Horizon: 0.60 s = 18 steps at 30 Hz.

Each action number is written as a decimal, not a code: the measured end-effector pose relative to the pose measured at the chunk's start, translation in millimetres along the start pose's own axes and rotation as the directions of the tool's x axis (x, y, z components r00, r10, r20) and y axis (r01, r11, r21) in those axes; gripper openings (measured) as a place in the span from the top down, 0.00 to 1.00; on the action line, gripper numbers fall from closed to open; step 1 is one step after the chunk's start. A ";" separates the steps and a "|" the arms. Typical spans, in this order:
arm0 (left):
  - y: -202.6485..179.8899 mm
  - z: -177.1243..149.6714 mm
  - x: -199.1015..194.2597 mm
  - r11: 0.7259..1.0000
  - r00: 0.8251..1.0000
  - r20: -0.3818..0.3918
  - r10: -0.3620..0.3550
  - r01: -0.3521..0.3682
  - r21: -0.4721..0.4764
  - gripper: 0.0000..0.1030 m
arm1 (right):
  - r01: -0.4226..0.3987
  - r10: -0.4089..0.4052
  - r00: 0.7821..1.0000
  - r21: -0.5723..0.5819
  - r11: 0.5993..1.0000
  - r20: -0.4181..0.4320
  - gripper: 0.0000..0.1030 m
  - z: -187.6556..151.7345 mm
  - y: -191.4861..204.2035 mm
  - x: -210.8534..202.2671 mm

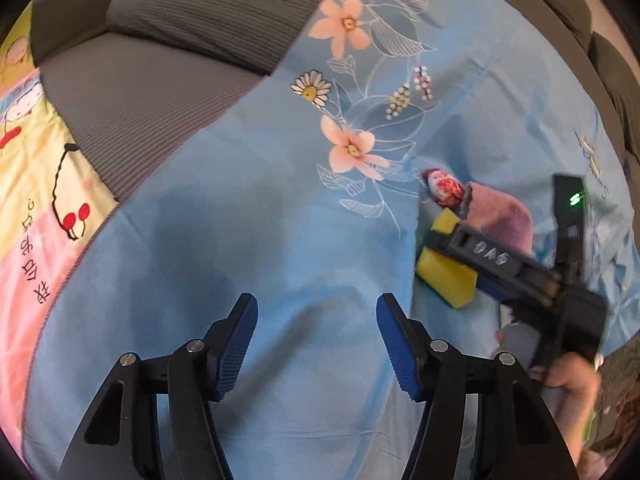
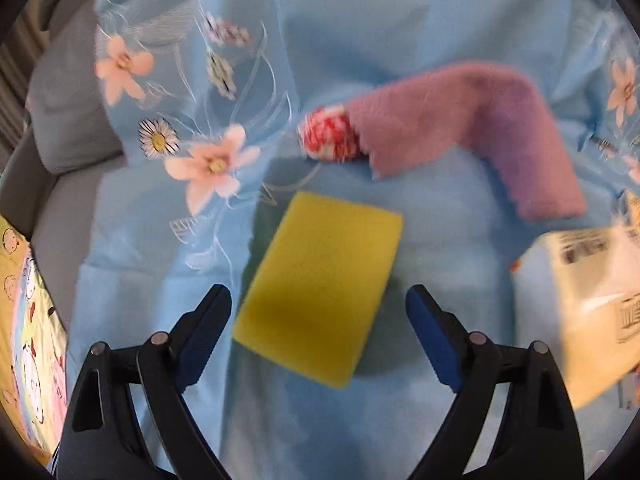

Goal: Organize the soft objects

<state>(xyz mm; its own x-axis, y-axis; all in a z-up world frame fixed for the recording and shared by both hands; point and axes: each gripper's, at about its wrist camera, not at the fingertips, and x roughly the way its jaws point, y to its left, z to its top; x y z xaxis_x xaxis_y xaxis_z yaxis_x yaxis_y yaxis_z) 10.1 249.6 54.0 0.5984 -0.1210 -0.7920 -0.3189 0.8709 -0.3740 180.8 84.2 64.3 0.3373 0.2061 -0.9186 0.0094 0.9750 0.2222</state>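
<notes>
A smooth blue sheet (image 1: 224, 208), printed with pink flowers and white daisies, covers a grey ribbed sofa (image 1: 132, 92). At the far left lies a cartoon-print quilt (image 1: 28, 184) in yellow and pink.

The left hand-held gripper (image 1: 316, 344) points down over bare sheet, its black arms and ridged blue pads spread apart with nothing between them.

To its right, the right hand-held gripper (image 2: 319, 340) hangs over a yellow sponge (image 2: 320, 292), a flat foam rectangle with a dark green underside. Its jaws stand wide, one on each side of the sponge's near end, without touching it. Just beyond the sponge sits a small round red-and-white ball (image 2: 330, 134), knitted-looking though blurred. Touching the ball's right side is a fuzzy mauve cloth (image 2: 480, 120), bent into an arch with a zigzag edge. Right of this hand-held gripper lies a pale, glossy printed packet (image 2: 580, 300).
</notes>
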 end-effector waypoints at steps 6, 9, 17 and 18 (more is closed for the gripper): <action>0.3 0.6 -4.9 0.995 0.996 -0.005 -0.087 0.087 -0.048 0.39 | 0.027 -0.025 0.999 -0.087 0.996 0.029 0.35 -4.8 4.7 -1.4; -6.4 0.4 -3.4 0.995 0.996 -0.019 -0.089 0.089 -0.036 0.39 | -0.056 0.055 0.998 -0.097 0.994 -0.015 0.35 -15.3 -2.0 -16.9; -17.5 -10.4 -0.2 0.997 0.995 -0.064 -0.080 0.079 -0.008 0.39 | -0.181 0.156 0.981 -0.251 0.951 -0.117 0.34 -83.0 -21.6 -74.1; -18.5 -13.4 -1.8 0.997 0.995 -0.067 -0.074 0.074 -0.006 0.39 | -0.183 0.156 0.980 -0.255 0.950 -0.122 0.34 -93.0 -27.8 -78.4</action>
<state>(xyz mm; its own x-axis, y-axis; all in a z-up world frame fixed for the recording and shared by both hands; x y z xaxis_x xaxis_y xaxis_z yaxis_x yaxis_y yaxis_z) 5.0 227.4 55.9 0.5697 -0.2168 -0.7927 -0.2779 0.8569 -0.4342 66.6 48.6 99.8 0.2173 0.3643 -0.9056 -0.2925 0.9094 0.2956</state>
